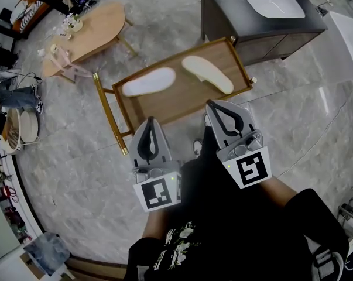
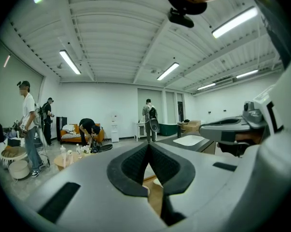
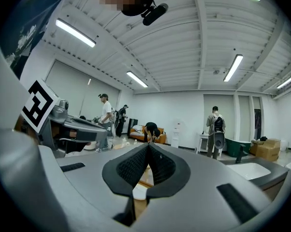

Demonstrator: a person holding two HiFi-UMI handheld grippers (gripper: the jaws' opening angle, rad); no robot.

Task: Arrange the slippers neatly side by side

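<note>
Two white slippers lie on a low wooden shelf with a gold frame [image 1: 119,115]. The left slipper [image 1: 148,82] lies almost crosswise. The right slipper [image 1: 207,74] is angled away from it, with a gap between the two. My left gripper [image 1: 151,122] hovers over the shelf's near edge, shut and empty. My right gripper [image 1: 216,104] is shut and empty too, just short of the right slipper. In the left gripper view the left gripper [image 2: 148,146] has its jaws pressed together. The right gripper [image 3: 148,146] looks the same in the right gripper view. Both point level across the room.
An oval wooden coffee table [image 1: 88,31] stands at the back left. A dark cabinet with a white basin [image 1: 264,16] stands just behind the shelf on the right. Baskets [image 1: 21,127] and clutter line the left wall. Several people [image 2: 28,124] stand farther off in the room.
</note>
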